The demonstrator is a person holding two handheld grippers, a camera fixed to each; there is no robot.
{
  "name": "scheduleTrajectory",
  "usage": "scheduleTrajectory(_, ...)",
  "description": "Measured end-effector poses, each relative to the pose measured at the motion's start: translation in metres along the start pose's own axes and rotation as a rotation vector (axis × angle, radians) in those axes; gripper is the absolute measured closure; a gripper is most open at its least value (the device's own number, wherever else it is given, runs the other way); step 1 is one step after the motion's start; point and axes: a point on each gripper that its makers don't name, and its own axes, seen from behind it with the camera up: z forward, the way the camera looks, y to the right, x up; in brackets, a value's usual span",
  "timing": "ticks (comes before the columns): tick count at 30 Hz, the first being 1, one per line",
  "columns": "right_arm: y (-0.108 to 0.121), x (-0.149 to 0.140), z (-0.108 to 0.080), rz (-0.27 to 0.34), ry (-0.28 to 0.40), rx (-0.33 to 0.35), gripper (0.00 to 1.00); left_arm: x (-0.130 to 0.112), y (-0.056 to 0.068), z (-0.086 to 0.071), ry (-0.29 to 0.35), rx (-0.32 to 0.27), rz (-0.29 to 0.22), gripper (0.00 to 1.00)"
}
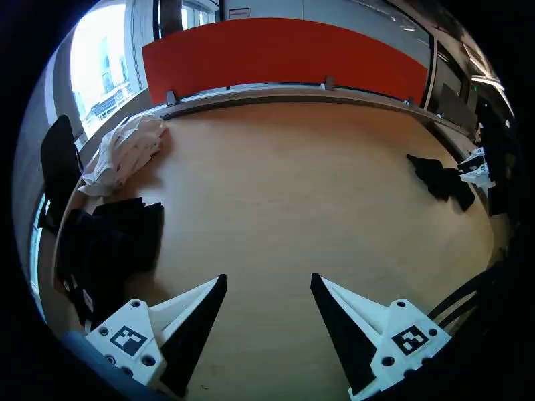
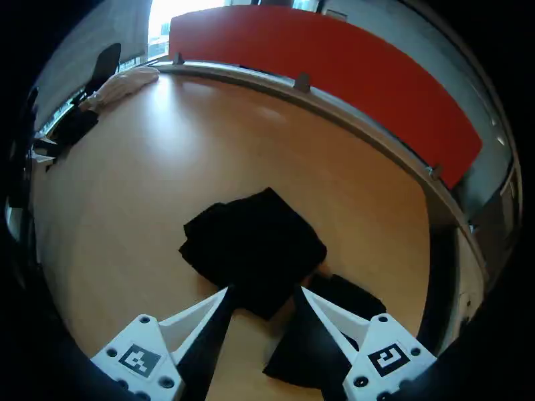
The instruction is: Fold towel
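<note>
Both views look low across the table [image 1: 281, 200], facing the red divider [image 1: 281, 53].

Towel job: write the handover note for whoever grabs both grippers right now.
Left gripper: open, empty, over the bare table.
Right gripper: open, fingers either side of the near corner of the black towel; not gripping.
Towel: rumpled heap on the table; a dark flap behind the right finger may be part of it, cannot tell.
At the table's left edge: white cloth heap and black pile.
Done: no neat fold visible. Left: grip, spread, fold.
</note>
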Motion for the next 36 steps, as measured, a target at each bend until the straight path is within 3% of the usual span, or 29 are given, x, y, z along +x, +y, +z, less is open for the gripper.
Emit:
scheduleTrajectory(31,-0.004,-0.055,0.029,-0.042,-0.153,0.088,0.35,-0.010,-0.001,0.007,-0.031,0.011,0.001,0.07)
scheduleTrajectory(36,-0.001,-0.058,0.033,-0.037,-0.165,0.096,0.42,-0.012,-0.001,0.008,-0.038,0.014,0.000,0.07)
